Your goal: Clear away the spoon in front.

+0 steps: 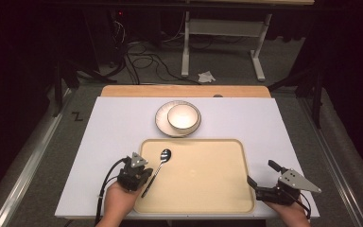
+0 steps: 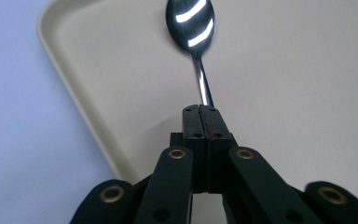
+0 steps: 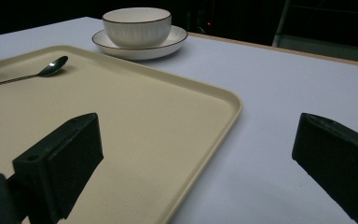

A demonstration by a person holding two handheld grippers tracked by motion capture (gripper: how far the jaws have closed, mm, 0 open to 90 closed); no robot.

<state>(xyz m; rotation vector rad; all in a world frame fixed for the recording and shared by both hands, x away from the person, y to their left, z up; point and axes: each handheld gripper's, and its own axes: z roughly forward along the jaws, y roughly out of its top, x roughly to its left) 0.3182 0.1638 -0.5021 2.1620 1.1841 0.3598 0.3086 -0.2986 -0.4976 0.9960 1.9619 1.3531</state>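
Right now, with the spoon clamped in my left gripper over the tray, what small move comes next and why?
Probably lower the spoon flat onto the tray and open the left gripper. Its jaws are shut on the handle, and the spoon's bowl already lies over the tray's near-left part, well inside the rim.

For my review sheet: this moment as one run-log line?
left gripper: shut on spoon handle, over tray | right gripper: open, holds nothing, at tray's right edge | bowl: on plate, beyond tray
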